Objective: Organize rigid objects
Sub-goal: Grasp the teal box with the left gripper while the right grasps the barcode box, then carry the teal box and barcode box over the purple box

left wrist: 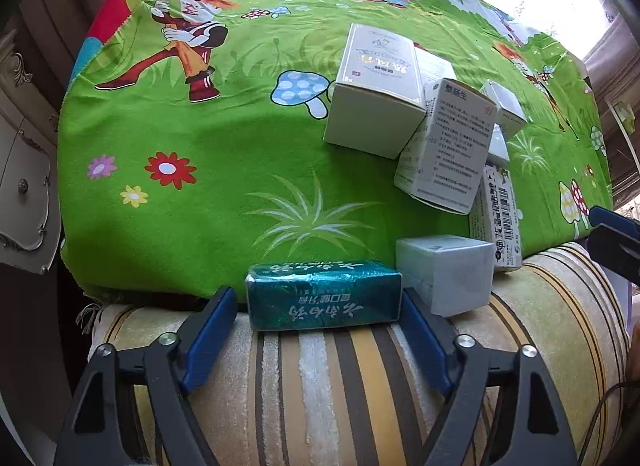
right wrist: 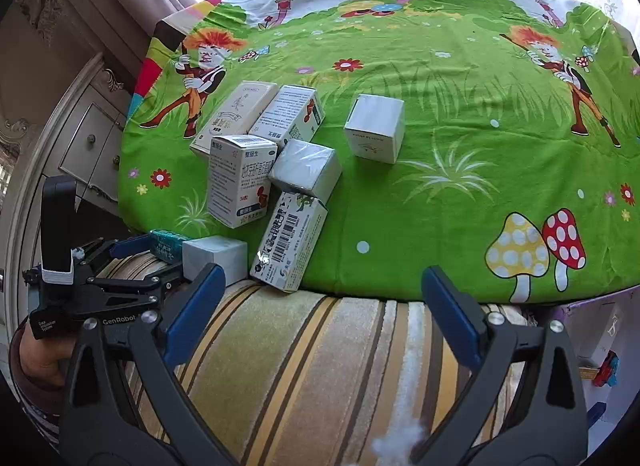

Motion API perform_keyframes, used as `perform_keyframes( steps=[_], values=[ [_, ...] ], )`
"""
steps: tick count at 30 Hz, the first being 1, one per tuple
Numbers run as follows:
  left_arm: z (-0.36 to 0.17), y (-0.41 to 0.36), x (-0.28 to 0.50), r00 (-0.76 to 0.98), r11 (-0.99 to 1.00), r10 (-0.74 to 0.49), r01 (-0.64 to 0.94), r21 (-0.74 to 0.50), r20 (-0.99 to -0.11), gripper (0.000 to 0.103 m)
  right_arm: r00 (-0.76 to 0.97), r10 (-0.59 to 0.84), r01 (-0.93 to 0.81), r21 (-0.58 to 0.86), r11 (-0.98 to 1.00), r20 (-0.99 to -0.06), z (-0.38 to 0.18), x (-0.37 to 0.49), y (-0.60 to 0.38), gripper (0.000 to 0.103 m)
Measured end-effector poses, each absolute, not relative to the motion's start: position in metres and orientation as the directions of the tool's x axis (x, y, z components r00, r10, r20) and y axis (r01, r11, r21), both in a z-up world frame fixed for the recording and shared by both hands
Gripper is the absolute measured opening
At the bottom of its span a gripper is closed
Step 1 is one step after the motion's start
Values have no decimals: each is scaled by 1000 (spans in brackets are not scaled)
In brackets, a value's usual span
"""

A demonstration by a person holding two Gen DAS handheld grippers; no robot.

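A dark green foil-wrapped box (left wrist: 324, 294) lies at the near edge of the green cartoon cloth (left wrist: 200, 137), between the fingers of my left gripper (left wrist: 320, 306). The jaws stand open around it with a small gap on the left. A white cube box (left wrist: 448, 272) touches its right end. Several white medicine boxes (left wrist: 440, 145) cluster beyond. In the right wrist view my right gripper (right wrist: 320, 306) is open and empty over the striped cushion (right wrist: 300, 366). The left gripper (right wrist: 132, 262) shows at the left, with the green box (right wrist: 168, 244), the box cluster (right wrist: 260, 153) and a lone white box (right wrist: 374, 127).
A white carved cabinet (left wrist: 24, 185) stands left of the bed. Bright curtained windows lie beyond the far edge. A barcode box (right wrist: 290, 242) leans at the cloth's near edge.
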State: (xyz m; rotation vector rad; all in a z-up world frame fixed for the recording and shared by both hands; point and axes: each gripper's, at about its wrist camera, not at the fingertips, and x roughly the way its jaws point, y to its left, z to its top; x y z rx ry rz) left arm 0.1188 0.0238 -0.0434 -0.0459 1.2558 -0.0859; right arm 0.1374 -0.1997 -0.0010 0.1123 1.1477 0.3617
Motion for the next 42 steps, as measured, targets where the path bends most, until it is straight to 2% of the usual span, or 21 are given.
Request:
perform_keyframes(
  steps=[6, 14, 16, 20, 23, 25, 27, 34, 42],
  values=[
    [-42, 23, 115, 345, 995, -97, 28, -93, -934, 74, 304, 326, -222, 266, 938, -895, -17, 150, -178, 99],
    [-35, 46, 101, 417, 982, -136, -62, -177, -898, 74, 255, 280, -211, 229, 950, -926, -38, 164, -157, 98],
    [-33, 48, 99, 430, 980, -138, -69, -184, -892, 74, 240, 266, -217, 216, 952, -933, -42, 167, -153, 90],
    [-31, 47, 99, 447, 982, -134, -62, -180, -884, 74, 214, 247, -216, 201, 955, -945, -52, 173, -146, 81],
    [-28, 47, 98, 458, 983, -132, -57, -177, -879, 74, 222, 235, -227, 184, 956, -946, -54, 173, -143, 70],
    [-26, 47, 97, 470, 982, -134, -54, -180, -872, 74, 224, 254, -239, 200, 950, -941, -53, 172, -140, 54],
    [-23, 46, 95, 482, 982, -135, -51, -181, -865, 74, 224, 272, -243, 217, 946, -936, -52, 169, -141, 46],
    [-12, 44, 87, 528, 982, -129, -53, -184, -840, 74, 253, 312, -253, 249, 935, -916, -43, 151, -155, 41],
    [4, 38, 76, 576, 975, -145, -54, -214, -805, 74, 338, 355, -244, 284, 927, -872, -18, 132, -180, 41]
  ],
)
